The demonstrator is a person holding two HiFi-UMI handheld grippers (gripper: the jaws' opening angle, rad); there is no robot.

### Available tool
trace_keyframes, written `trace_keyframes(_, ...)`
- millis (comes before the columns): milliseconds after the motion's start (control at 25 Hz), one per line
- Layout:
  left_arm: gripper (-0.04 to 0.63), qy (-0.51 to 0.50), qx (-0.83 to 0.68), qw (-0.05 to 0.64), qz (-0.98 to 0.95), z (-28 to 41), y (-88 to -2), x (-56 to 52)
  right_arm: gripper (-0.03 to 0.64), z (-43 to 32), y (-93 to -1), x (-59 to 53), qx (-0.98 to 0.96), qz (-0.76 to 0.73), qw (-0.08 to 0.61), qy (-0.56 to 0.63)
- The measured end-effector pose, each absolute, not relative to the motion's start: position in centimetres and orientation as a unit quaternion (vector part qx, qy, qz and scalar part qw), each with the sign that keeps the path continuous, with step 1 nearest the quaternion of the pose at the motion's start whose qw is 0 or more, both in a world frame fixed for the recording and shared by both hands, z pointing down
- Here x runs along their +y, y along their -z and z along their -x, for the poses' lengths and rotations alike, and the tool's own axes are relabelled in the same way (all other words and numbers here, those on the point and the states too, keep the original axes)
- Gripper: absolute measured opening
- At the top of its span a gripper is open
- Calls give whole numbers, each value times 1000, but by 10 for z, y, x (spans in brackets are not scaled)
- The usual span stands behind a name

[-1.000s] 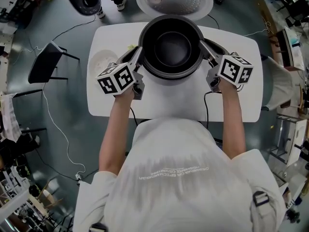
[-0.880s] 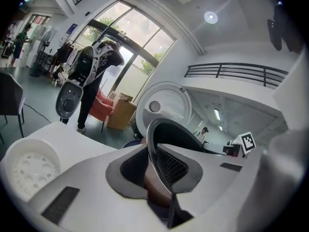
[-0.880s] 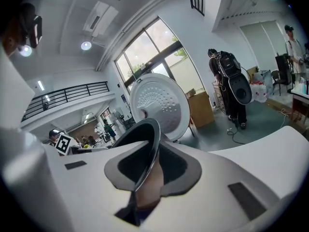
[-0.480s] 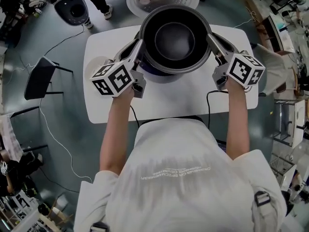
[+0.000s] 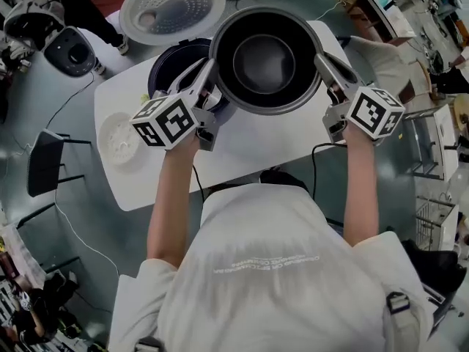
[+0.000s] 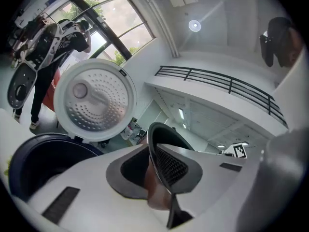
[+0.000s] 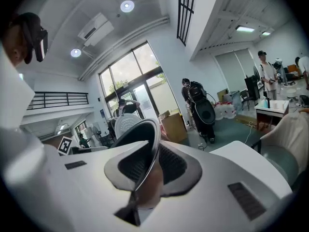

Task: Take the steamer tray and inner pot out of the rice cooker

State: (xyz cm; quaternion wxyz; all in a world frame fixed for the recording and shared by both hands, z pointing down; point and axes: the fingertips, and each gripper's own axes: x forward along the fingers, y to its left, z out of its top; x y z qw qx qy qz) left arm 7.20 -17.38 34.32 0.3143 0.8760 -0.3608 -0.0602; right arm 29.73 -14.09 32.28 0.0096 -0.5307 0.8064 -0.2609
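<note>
The dark inner pot (image 5: 267, 57) hangs in the air above the white table (image 5: 242, 145), held by its rim from both sides. My left gripper (image 5: 212, 78) is shut on the left rim (image 6: 155, 158), which runs between its pads. My right gripper (image 5: 321, 59) is shut on the right rim (image 7: 150, 146). The dark blue rice cooker (image 5: 170, 75) stands below and left of the pot, with its lid (image 5: 172, 7) swung open. The white steamer tray (image 5: 121, 138) lies on the table's left part. In the left gripper view the cooker body (image 6: 41, 161) and lid (image 6: 94, 100) show beyond the jaws.
A black cable (image 5: 322, 149) runs off the table's near edge. A black chair (image 5: 44, 163) stands on the floor at the left, and a round black device (image 5: 69, 50) at the far left. Desks and clutter fill the right side (image 5: 410, 28). People stand in the background (image 7: 195, 103).
Both grippers rose with the inner pot and carried it right, clear of the cooker. The cooker's empty body now shows to the pot's left.
</note>
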Motion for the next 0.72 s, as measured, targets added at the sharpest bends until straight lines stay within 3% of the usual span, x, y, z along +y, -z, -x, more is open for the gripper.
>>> trace_keyframes(440, 57, 21, -316, 339, -886, -218, -382, -168, 80, -438, -373, -101, 763, 568, 39, 307)
trace_keyframes(720, 55, -26, -314, 369, -875, -275, -433, -164, 80, -493, -427, -93, 739, 573, 32, 353)
